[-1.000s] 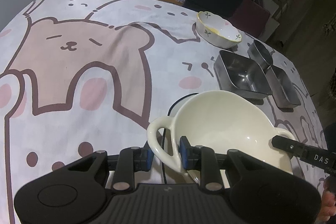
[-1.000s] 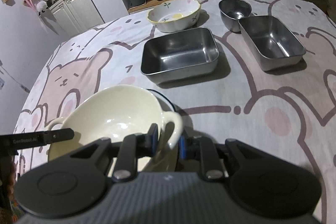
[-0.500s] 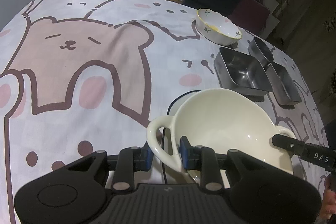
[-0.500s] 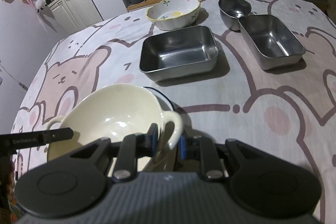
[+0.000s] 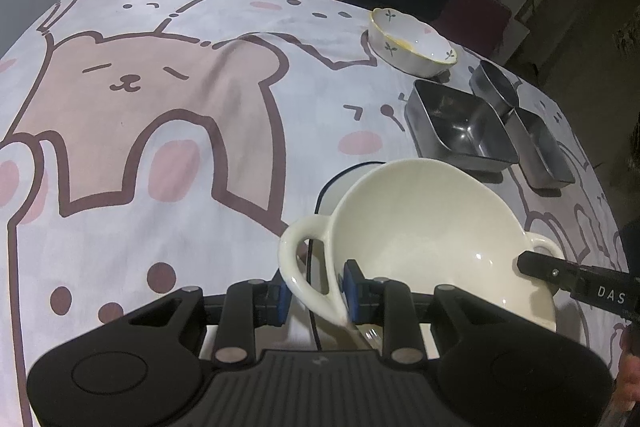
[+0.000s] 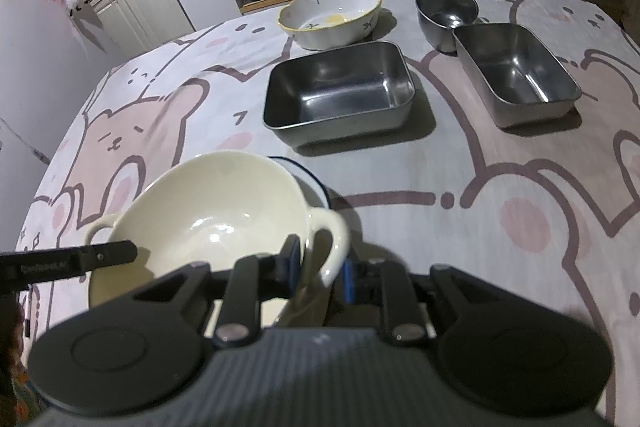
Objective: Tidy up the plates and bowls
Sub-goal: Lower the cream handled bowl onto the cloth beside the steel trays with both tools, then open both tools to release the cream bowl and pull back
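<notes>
Cream bowl (image 5: 432,239) w/ two loop handles is held up between both grippers, tilted, just over a white plate (image 6: 310,183) w/ dark rim on the surface (image 5: 160,147). Left gripper (image 5: 316,293) pinches the bowl's left handle, blue pads either side of the loop. Right gripper (image 6: 320,269) pinches the opposite handle the same way; in the left wrist view only one black finger of it shows at the far handle.

Beyond the bowl, on the bear-print cloth: a steel tray (image 6: 340,93), nearest, then a flowered bowl (image 6: 332,17) w/ yellow rim behind it. To the right a second steel tray (image 6: 516,73), apart from the first, w/ a round steel bowl (image 6: 446,13) touching or nearly touching its far corner. All four sit empty and upright, well apart from the cream bowl.
</notes>
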Demonstrator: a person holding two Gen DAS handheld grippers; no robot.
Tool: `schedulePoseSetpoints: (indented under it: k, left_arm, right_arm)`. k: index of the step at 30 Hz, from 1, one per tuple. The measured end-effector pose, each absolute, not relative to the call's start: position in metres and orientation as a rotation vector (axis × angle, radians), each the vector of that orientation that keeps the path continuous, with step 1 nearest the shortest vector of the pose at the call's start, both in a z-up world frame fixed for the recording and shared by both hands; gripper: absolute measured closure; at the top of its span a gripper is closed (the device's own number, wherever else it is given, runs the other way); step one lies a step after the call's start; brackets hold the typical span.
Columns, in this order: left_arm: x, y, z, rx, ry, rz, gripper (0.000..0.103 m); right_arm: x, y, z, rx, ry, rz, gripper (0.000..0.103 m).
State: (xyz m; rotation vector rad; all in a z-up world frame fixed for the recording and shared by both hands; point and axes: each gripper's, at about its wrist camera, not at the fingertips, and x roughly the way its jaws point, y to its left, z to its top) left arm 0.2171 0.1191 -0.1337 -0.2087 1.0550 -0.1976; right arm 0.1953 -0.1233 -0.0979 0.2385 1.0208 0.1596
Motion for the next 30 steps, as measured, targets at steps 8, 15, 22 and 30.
schedulePoseSetpoints:
  k: [8, 15, 22, 30]
  left_arm:
    - [0.2149, 0.1198, -0.1366, -0.209, 1.067, -0.205, 0.074]
    - [0.2141, 0.1179, -0.1378, -0.198, 1.073, -0.205, 0.073]
    - [0.2152, 0.1181, -0.139, -0.196, 1.077, -0.205, 0.073]
    - [0.2132, 0.1138, -0.1363, -0.146, 1.066, -0.212, 0.07]
  right_arm:
    - [0.1946, -0.1266, -0.1017, 0.242, 1.042, 0.165, 0.076]
    - [0.1942, -0.1271, -0.1031, 0.241, 1.055, 0.168, 0.076]
    - [0.1968, -0.1252, -0.1058, 0.221, 1.071, 0.171, 0.074]
    - [0.1974, -0.125, -0.1058, 0.218, 1.073, 0.175, 0.073]
